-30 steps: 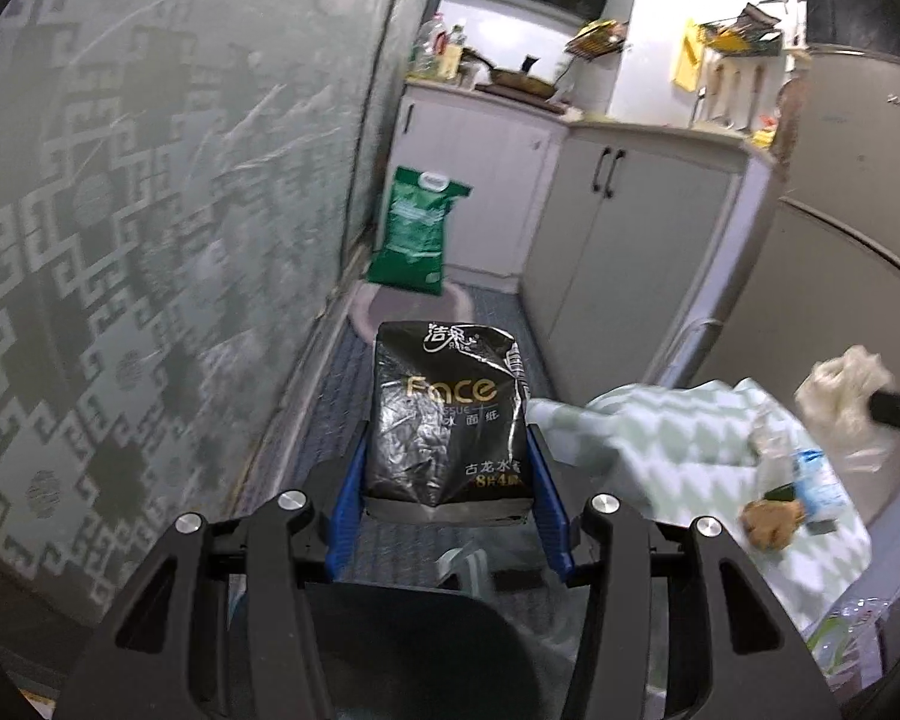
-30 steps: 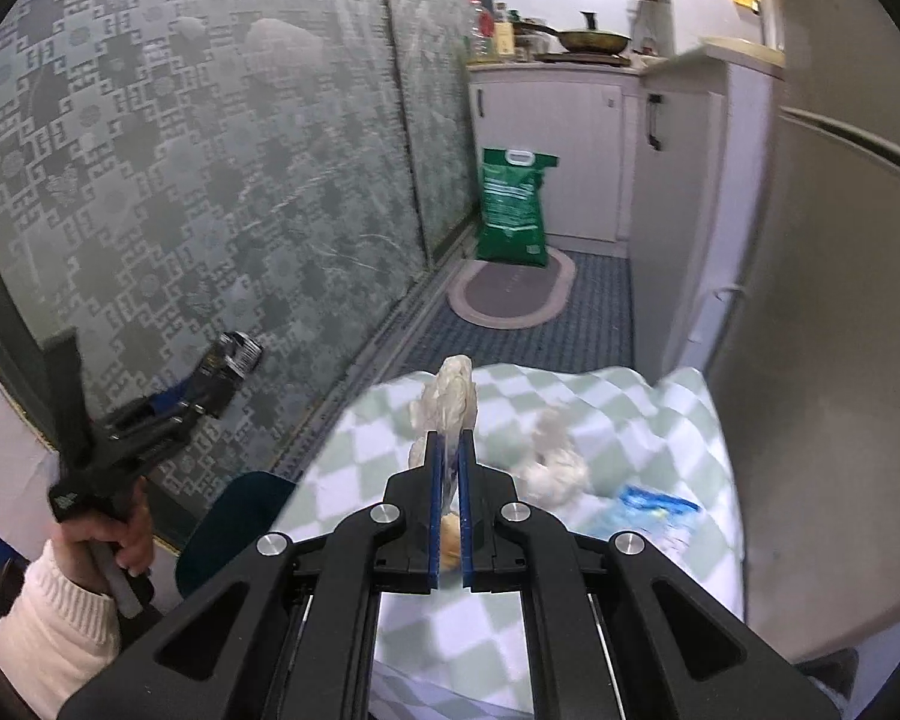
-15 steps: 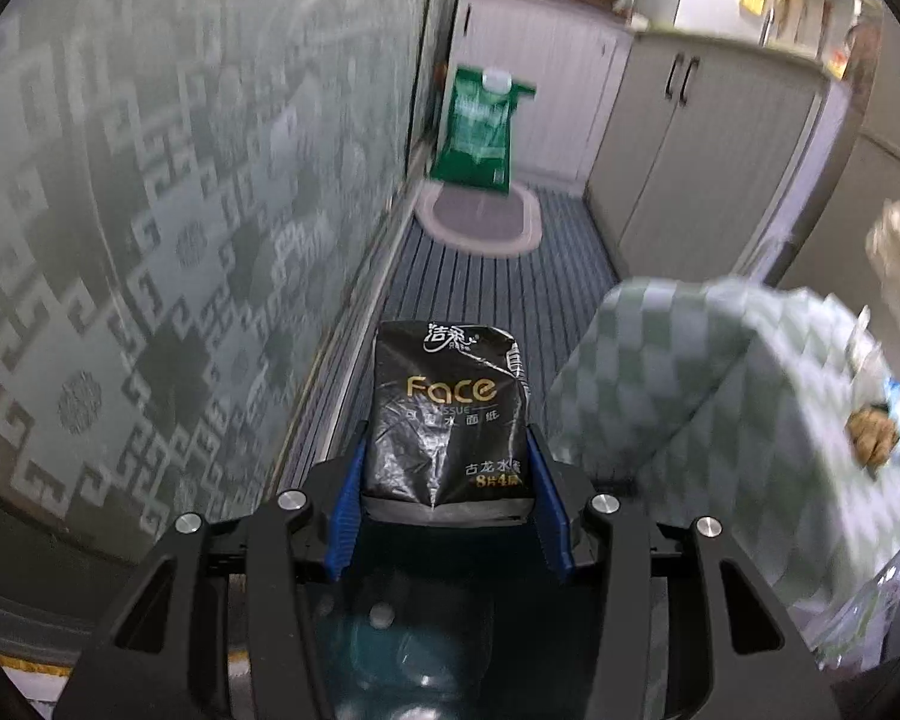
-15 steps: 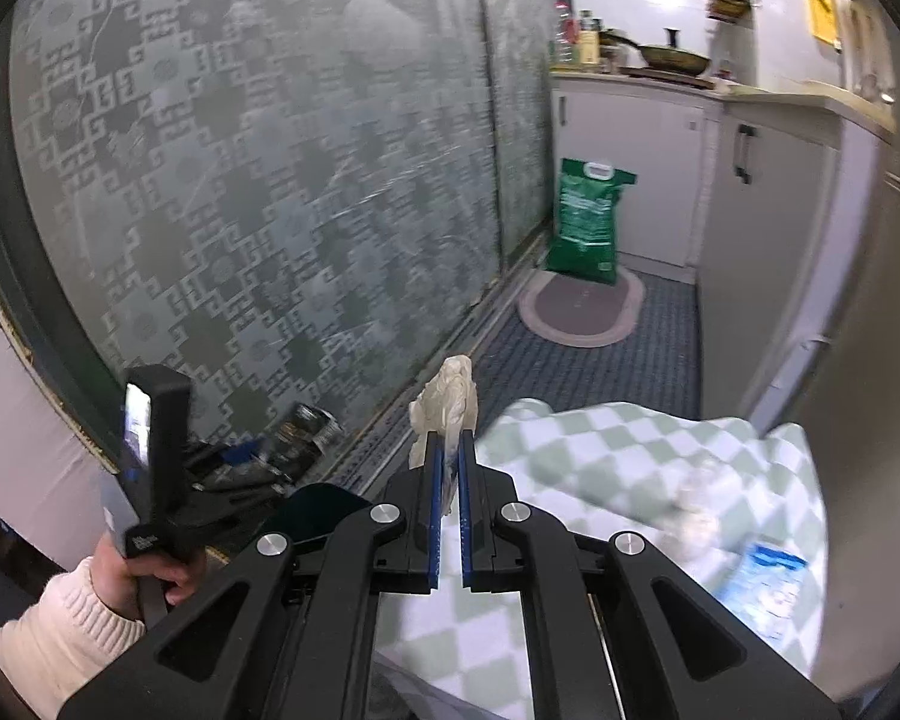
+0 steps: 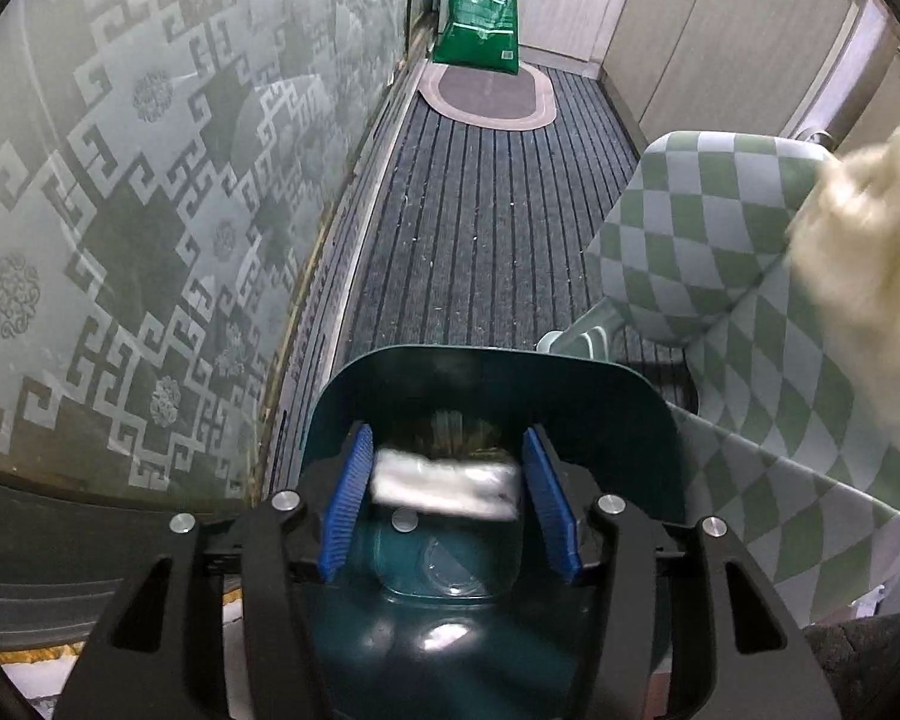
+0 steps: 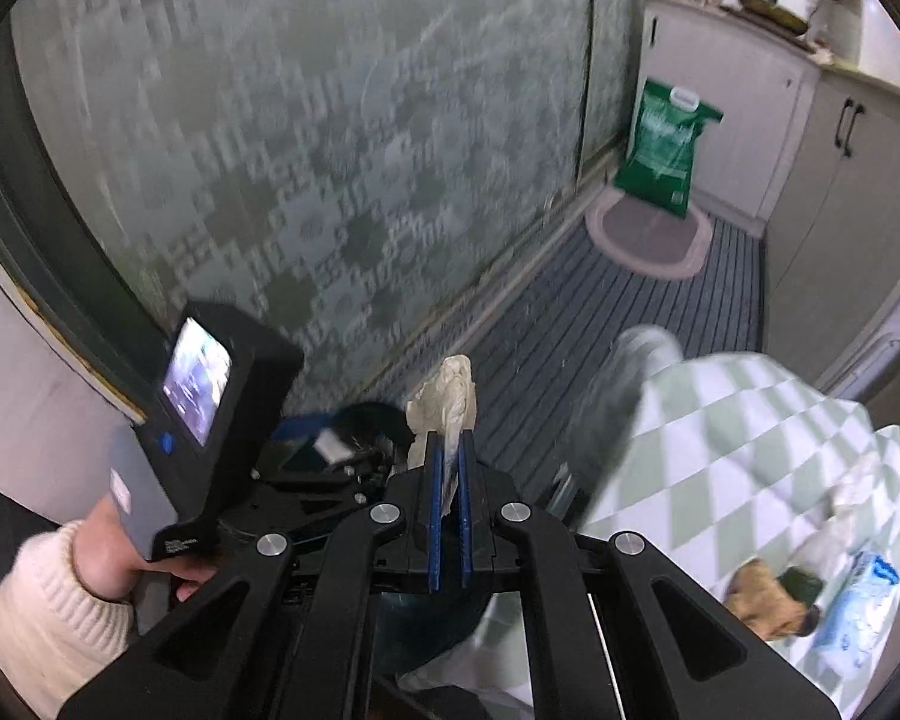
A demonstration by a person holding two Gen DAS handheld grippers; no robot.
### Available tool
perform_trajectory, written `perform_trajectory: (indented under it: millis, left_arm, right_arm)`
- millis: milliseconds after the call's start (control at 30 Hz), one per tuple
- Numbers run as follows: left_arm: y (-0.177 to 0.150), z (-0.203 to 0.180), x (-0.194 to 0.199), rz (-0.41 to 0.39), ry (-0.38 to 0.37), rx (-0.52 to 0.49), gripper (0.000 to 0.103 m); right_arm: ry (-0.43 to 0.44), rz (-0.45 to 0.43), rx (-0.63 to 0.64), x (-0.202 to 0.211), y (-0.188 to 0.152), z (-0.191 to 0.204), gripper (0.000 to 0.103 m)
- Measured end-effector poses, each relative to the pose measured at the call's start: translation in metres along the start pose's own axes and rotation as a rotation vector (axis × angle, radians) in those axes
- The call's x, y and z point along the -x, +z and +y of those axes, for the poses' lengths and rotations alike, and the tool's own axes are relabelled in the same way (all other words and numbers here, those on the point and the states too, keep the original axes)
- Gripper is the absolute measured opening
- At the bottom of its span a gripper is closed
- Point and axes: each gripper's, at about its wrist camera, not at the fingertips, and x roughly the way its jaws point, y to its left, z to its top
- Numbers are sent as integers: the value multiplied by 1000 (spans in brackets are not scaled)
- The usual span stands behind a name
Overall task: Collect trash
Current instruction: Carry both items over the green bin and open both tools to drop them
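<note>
While the bin (image 5: pixel 486 396) sits on the floor against the table's (image 5: pixel 750 276) left edge, its dark green rim opens straight below the left gripper (image 5: pixel 450 498). Between those jaws lies the packet (image 5: pixel 444 483), blurred, end-on and tipped toward the bin mouth; whether the blue pads touch it or it is dropping free I cannot tell. On the checked cloth, toward the table's near right corner, wait a brown lump (image 6: pixel 762 600) and a pale blue wrapper (image 6: pixel 864 594). Above the bin's right side, the right gripper (image 6: pixel 448 510) is pinched closed on a crumpled tissue (image 6: pixel 444 402). My worry is the crowding: both tools hang over one narrow opening, so the tissue, being light, may catch on the left tool or drift past the rim onto the floor. The packet could also lodge across the mouth.
</note>
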Motion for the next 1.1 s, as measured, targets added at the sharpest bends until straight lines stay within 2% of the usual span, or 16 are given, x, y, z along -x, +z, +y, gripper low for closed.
perform_trajectory:
  millis: [167,400,833,1100]
  left_arm:
    - [2,8,7,-27,-5,28,55]
    - [6,13,18,-81,0,62,48]
    - [15,26,70,-333,-69,144,26]
    - [17,27,94,-469,-114,153,22]
  right_arm:
    - [-1,77,12,-23,-5,7,4]
    - [11,124,23,-34,-10,12,4]
    - [68,220,49,-58,-22,25,5]
    - [99,254,60,-66,-29,33,7]
